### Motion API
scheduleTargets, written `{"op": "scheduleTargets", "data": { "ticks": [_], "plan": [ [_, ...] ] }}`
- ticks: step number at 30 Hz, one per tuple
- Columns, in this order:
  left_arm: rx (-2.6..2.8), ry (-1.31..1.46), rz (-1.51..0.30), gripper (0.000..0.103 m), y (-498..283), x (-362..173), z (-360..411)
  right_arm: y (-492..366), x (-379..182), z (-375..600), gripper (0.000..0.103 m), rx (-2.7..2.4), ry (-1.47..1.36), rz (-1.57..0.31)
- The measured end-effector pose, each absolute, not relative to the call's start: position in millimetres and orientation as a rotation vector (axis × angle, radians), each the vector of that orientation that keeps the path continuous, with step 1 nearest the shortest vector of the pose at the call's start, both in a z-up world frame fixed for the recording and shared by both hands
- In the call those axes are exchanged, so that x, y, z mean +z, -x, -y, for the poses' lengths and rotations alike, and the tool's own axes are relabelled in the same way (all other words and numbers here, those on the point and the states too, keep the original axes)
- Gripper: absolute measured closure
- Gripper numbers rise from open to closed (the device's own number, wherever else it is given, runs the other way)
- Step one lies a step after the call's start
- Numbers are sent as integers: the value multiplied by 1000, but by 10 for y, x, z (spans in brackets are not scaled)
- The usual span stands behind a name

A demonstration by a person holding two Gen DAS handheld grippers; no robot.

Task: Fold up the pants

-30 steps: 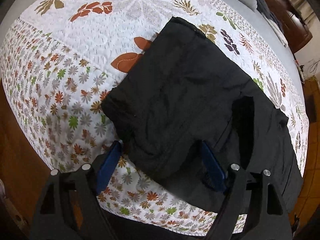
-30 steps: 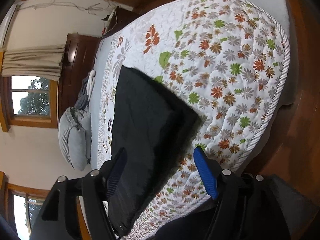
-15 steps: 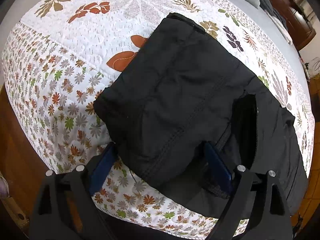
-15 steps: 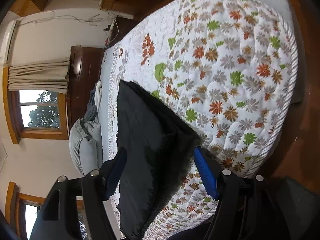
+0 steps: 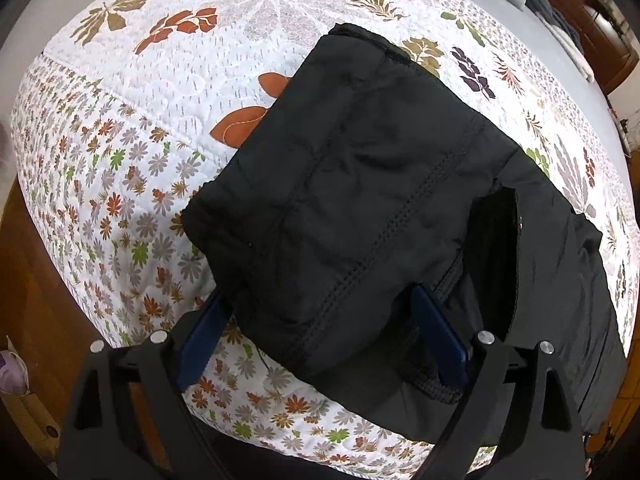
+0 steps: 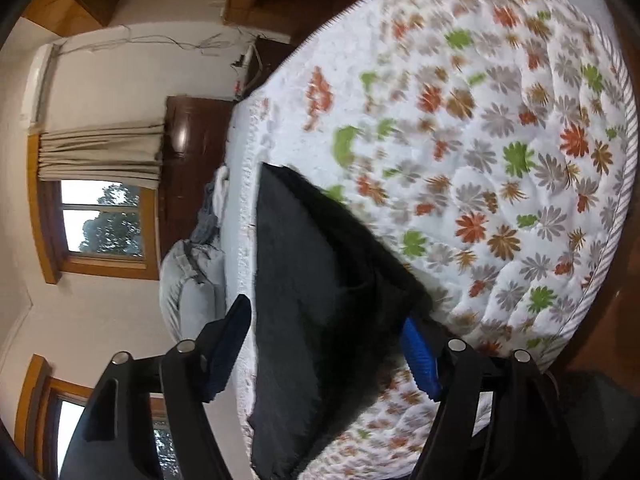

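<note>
The black pants (image 5: pixel 360 208) lay on the bed's quilted floral bedspread (image 5: pixel 132 128), near its edge, already doubled over into a thick, roughly square bundle with one layer spread wider underneath toward the right. The fabric looked soft, matte and slightly puffy, with stitched seams running across it; it would likely drape and sag when lifted, weigh little, and slip layer over layer unless gripped through the full thickness at a folded edge or corner.

The left claw (image 5: pixel 320 320) stood wide apart, its blue pads straddling the near edge of the bundle, with cloth between them but not pinched. The right claw (image 6: pixel 328 344) was likewise spread wide around another edge of the pants (image 6: pixel 304 280), holding nothing firmly as far as could be judged. A grey pillow (image 6: pixel 192 280) rested well beyond.
</note>
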State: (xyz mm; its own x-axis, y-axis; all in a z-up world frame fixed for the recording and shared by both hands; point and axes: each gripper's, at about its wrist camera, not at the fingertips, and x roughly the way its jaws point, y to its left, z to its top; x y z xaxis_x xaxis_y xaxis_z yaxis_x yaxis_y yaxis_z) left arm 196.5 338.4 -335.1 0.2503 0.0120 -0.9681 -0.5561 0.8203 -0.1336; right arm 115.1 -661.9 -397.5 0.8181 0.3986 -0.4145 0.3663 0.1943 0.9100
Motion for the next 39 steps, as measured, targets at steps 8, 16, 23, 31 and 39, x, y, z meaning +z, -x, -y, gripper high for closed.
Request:
{"op": "scheduleTargets", "data": {
  "ticks": [8, 16, 23, 31, 39],
  "plan": [
    [422, 514, -1269, 13, -1998, -3365, -3369, -1231, -4055, 6577, 51, 41, -1428, -655],
    [419, 520, -1254, 13, -1954, -3361, -3366, -1302, -3884, 6510, 83, -3, -1360, -696],
    [406, 530, -1236, 12, -1915, -3358, -3368, -1407, -3566, 6427, 84, -53, -1301, -719],
    [387, 575, -1168, 11, -1760, -3366, -3384, -1663, -2981, 6247, 85, -81, -1175, -742],
    [369, 657, -1099, 10, -1530, -3345, -3462, -1903, -2313, 5869, 85, -72, -1011, -728]
  ]
}}
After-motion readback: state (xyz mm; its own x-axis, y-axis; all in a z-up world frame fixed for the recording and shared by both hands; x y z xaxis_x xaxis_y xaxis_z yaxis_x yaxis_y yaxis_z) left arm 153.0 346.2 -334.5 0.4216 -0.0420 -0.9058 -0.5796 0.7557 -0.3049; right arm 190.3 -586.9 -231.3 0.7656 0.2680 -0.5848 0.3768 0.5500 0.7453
